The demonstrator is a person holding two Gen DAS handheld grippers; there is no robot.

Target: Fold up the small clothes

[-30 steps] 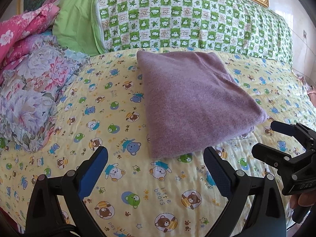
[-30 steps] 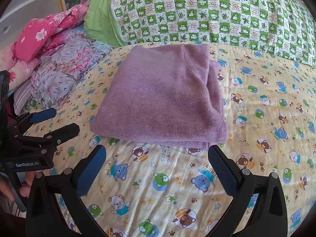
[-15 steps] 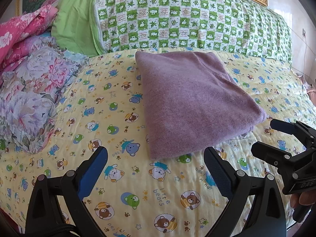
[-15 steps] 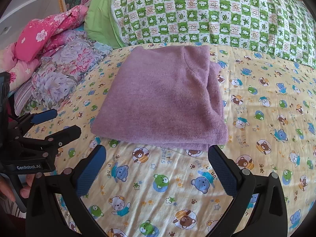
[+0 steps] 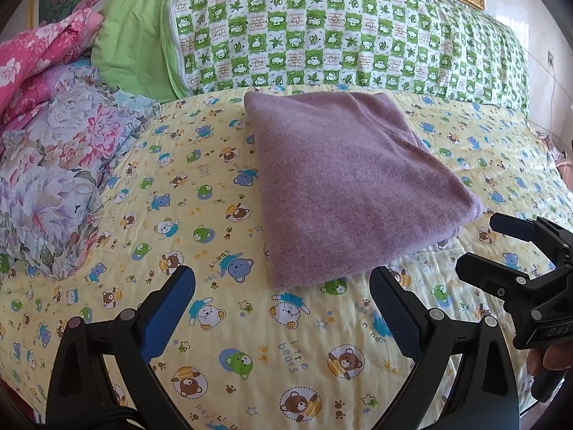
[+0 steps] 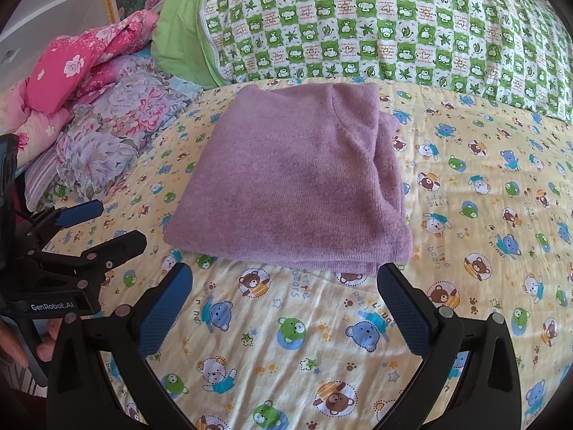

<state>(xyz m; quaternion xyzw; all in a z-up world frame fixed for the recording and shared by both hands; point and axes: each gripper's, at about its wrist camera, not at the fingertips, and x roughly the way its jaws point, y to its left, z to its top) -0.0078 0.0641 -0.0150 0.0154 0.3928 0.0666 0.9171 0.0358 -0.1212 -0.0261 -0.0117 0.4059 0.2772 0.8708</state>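
Little has moved over the last second: both views have drifted only slightly, and the purple sweater [image 5: 343, 186] lies just as it did, folded into a rectangle on the bed [image 5: 222, 326] in front of the green checked pillow [image 5: 322, 32]. The left gripper [image 5: 283, 294] and right gripper [image 6: 284, 292] both hang wide apart, holding nothing, just short of the sweater's near edge. Its long axis runs away from them; neither gripper looks clearly nearer.
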